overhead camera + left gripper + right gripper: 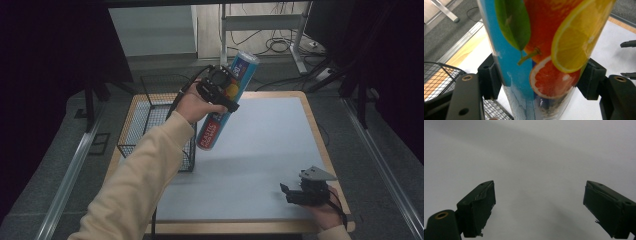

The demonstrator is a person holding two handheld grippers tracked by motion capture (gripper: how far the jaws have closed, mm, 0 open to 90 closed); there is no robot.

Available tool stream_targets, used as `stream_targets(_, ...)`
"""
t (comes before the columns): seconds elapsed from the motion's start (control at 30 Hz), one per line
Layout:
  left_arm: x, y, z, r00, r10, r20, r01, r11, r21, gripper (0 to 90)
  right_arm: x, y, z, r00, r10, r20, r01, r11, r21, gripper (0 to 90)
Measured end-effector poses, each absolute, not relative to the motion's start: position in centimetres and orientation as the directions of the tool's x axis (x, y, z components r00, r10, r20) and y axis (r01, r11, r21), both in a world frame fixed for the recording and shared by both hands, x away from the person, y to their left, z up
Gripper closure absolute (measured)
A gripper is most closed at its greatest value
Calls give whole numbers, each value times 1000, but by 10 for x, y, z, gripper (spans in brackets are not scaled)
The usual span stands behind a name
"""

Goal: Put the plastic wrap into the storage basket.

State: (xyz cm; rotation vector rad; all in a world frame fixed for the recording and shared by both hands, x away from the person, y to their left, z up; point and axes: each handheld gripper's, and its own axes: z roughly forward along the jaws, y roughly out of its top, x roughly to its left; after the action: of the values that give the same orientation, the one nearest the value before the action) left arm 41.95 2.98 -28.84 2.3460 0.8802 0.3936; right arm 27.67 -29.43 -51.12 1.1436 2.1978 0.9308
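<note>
High view: the can (227,100) is held tilted in the air by the left gripper (218,90), above the mat (260,150) and just beside the basket (150,125). Left gripper view: both jaws are pressed against the can's sides, over its printed citrus slices. The right gripper (295,192) is rested at the mat's near right edge, its jaws spread wide with nothing between them.

The tall can (227,102) wears a glossy printed wrap; the basket (145,125) is dark wire mesh; the surface (260,165) looks matt, edged in wood.
</note>
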Motion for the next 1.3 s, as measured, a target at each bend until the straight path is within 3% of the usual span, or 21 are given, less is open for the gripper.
stream_targets(0.57, 420, 76, -272, 680, 729, 81, 534, -567, 627, 320, 279, -294, -514, -525, 844, -111, 515, 419, 747, 109)
stream_targets(1.3, 429, 125, -294, 608, 790, 70, 602, -517, 608, 320, 280, -294, -515, -521, 846, -116, 520, 422, 743, 110)
